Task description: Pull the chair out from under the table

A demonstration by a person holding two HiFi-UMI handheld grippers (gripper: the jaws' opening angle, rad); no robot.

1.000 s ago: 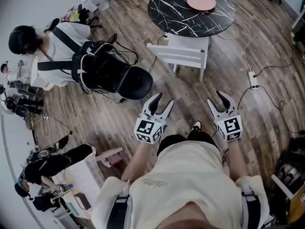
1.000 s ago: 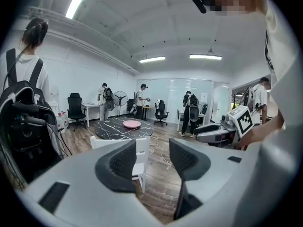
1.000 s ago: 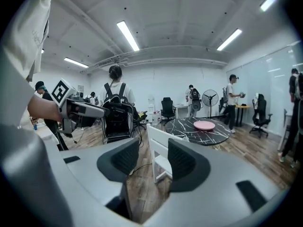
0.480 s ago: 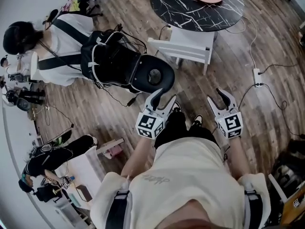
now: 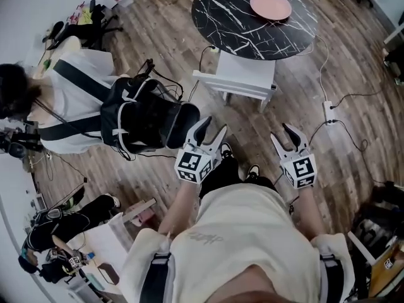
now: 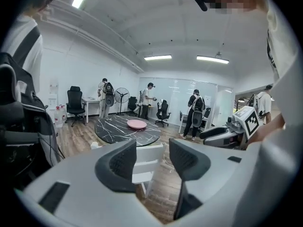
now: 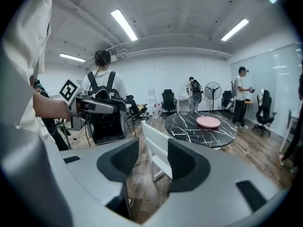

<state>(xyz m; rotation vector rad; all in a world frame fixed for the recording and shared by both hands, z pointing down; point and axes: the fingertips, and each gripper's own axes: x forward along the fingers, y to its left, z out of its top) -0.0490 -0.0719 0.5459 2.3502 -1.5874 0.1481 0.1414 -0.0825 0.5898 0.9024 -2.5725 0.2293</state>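
Progress: none. White slatted wooden chair (image 5: 237, 81) sits tucked under round black marble table (image 5: 240, 27); left gripper (image 5: 213, 126) and right gripper (image 5: 282, 133) gape empty, well short.

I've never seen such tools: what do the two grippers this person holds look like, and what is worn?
The left gripper and right gripper each have a pale grey body, two curved jaws with dark textured pads, and a cube of black-and-white square markers. The person wears a cream short-sleeved shirt.
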